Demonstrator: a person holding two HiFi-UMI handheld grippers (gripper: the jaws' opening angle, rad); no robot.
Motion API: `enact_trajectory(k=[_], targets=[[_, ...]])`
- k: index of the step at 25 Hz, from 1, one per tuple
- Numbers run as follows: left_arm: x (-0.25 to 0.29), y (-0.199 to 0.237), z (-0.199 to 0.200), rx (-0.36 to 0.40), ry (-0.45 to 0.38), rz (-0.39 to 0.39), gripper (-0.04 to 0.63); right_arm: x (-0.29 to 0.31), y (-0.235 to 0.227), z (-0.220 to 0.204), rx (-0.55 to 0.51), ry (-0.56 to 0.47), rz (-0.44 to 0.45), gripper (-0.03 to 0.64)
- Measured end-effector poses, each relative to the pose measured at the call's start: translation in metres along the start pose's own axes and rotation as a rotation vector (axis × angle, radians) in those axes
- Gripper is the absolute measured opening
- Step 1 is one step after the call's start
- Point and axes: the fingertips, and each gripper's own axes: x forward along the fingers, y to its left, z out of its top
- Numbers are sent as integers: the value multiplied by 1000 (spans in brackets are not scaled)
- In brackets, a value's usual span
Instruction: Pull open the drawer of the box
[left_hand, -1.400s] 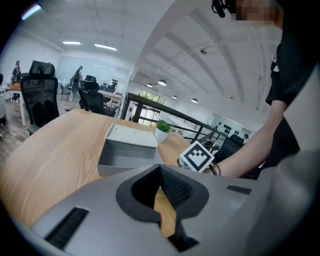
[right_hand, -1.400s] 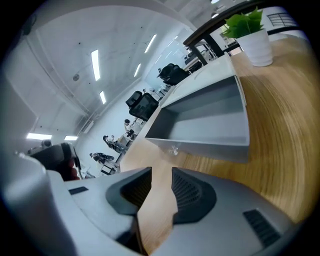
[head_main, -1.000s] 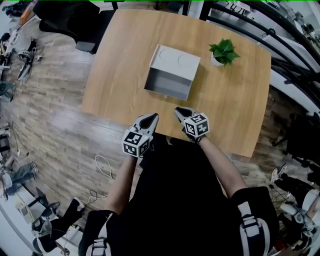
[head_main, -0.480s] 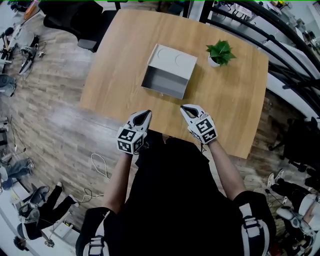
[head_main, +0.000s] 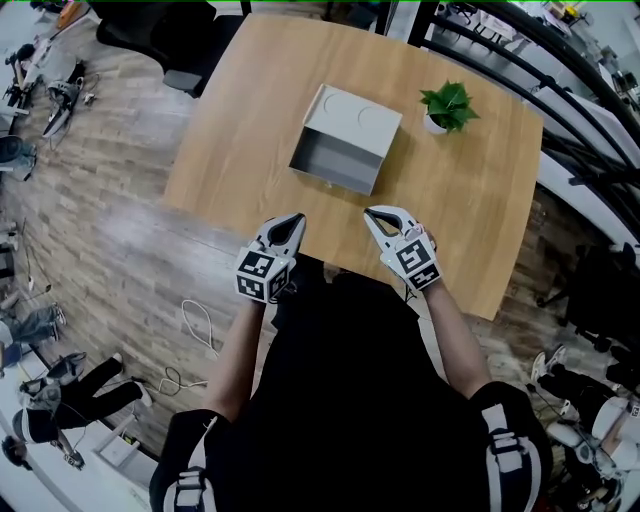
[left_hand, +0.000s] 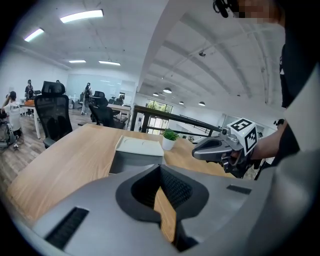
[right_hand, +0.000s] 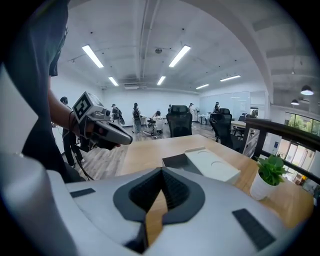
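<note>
Drawer (head_main: 335, 165) stands out of box (head_main: 360, 120). Left gripper (head_main: 290, 224), right gripper (head_main: 378, 218) well short of box, jaws together, empty: pull looks done.

Open tabletop (head_main: 240, 150) fronts box (head_main: 360, 122); plant (head_main: 447, 104) stands right.

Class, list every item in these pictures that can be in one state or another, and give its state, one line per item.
drawer: pulled open, nothing visible inside
potted plant: upright
left gripper: shut, holding nothing
right gripper: shut, holding nothing
</note>
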Motion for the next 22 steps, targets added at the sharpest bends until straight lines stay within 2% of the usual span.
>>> enact_trajectory(k=[9,22], targets=[[-19,24,3,-31,-36,66,23,4,-6,6,-24,1,-14,23],[-41,12,-9,-60,-47,110,23,4,4,6,-21,-7,-1,25]])
